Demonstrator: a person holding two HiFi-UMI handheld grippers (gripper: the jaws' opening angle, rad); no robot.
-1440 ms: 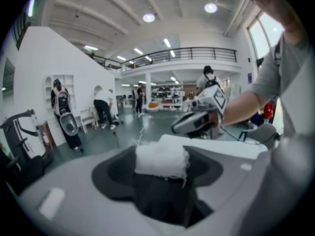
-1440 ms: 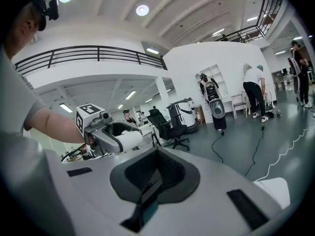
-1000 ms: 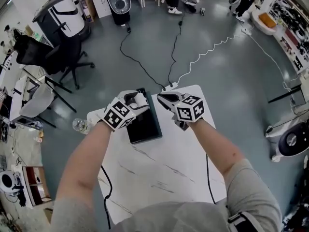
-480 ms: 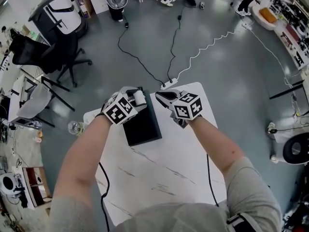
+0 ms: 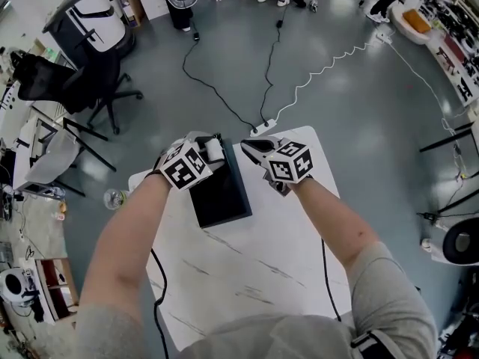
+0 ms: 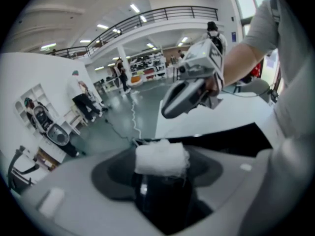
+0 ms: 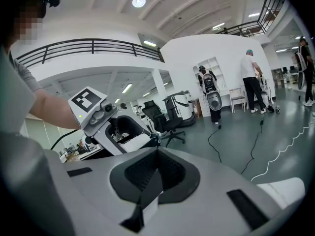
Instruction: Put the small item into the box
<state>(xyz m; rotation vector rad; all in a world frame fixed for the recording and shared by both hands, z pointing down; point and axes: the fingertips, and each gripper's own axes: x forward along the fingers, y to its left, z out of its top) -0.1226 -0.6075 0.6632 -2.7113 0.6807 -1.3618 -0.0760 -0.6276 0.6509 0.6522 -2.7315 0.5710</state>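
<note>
A small white wad-like item (image 5: pixel 215 150) (image 6: pixel 161 157) sits between the jaws of my left gripper (image 5: pixel 209 148) (image 6: pixel 161 168), which is shut on it. The item hangs over the far end of a flat black box (image 5: pixel 221 193) (image 6: pixel 231 137) lying on the white marble table (image 5: pixel 262 245). My right gripper (image 5: pixel 251 149) (image 7: pixel 150 181) hovers just right of the box's far end, its dark pads closed together with nothing held. In the right gripper view the left gripper (image 7: pixel 106 119) shows at the left with the white item (image 7: pixel 134 141) in it.
A clear bottle (image 5: pixel 114 197) stands off the table's left edge. A power strip (image 5: pixel 262 132) with cables lies on the floor just beyond the table. An office chair (image 5: pixel 67 81) is at the far left. A cable (image 5: pixel 153 275) hangs along the table's left side.
Both grippers have sunk a little toward the table's far end. The left one has rolled slightly and still holds the white item.
</note>
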